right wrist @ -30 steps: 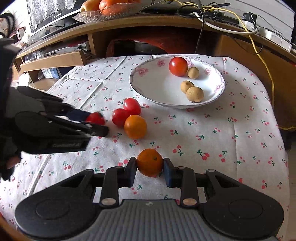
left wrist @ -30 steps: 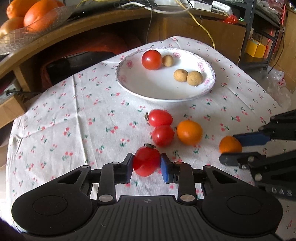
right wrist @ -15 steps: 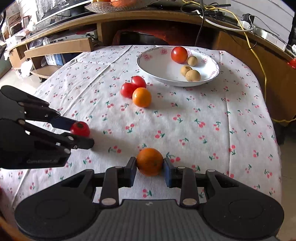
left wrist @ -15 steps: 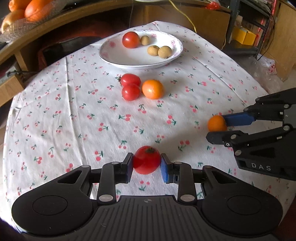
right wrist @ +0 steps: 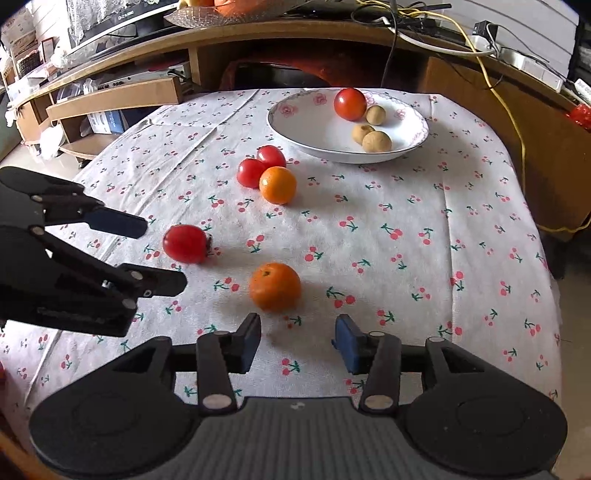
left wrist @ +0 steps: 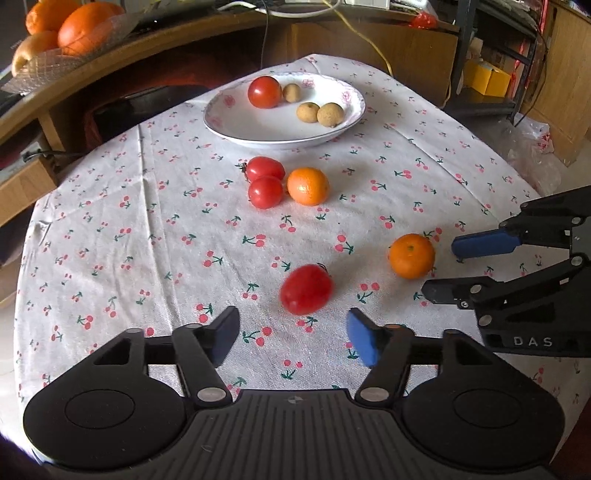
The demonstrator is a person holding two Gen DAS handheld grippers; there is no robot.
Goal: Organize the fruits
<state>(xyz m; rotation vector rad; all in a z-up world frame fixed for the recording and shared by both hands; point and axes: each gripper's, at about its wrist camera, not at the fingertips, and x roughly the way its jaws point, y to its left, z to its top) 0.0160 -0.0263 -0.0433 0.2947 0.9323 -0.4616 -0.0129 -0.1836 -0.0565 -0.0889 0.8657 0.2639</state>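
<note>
Both the left tool (left wrist: 293, 338) and right tool (right wrist: 298, 343) gape released; the shelf bowl (right wrist: 207, 16) is cut off.

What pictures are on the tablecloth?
Little red cherries with green stems on a white tablecloth. The right wrist view shows them best.

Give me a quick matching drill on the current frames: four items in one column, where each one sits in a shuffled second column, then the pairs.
1. near tomato
2. near orange
3. longans
4. far orange

A. on the plate
B. on the cloth before the open left gripper
C. touching two tomatoes
D. on the cloth before the open right gripper

Pairs: 1-B, 2-D, 3-A, 4-C
</note>
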